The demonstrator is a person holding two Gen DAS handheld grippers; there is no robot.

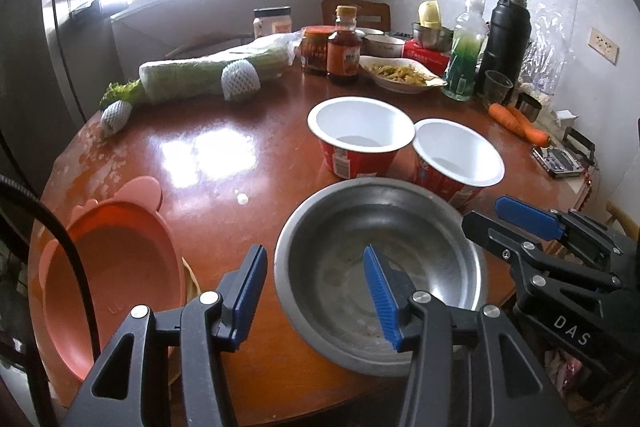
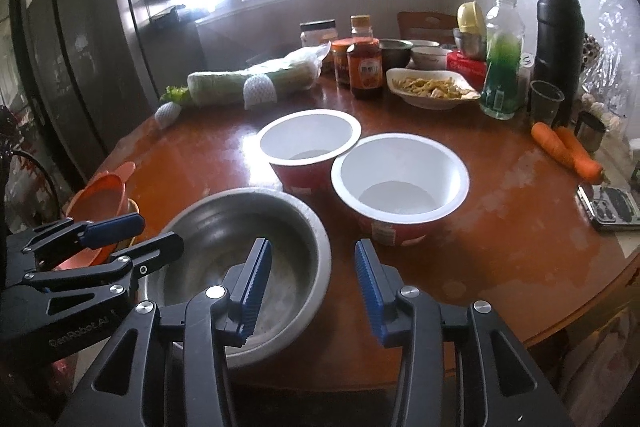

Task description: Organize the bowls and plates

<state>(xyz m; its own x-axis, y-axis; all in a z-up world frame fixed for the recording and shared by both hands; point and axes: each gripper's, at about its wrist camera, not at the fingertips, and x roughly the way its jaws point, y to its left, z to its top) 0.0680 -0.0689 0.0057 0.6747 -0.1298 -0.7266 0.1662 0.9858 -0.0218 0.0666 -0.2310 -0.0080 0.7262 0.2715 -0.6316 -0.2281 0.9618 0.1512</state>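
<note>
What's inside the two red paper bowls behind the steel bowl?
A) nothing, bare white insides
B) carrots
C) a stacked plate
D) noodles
A: both red paper bowls show only bare white insides, with nothing in them; the carrots lie on the table off to the right, apart from the steel bowl.

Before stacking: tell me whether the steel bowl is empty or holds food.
Empty. The steel bowl shows its bare metal bottom in both views, with only faint smears and no food.
</note>
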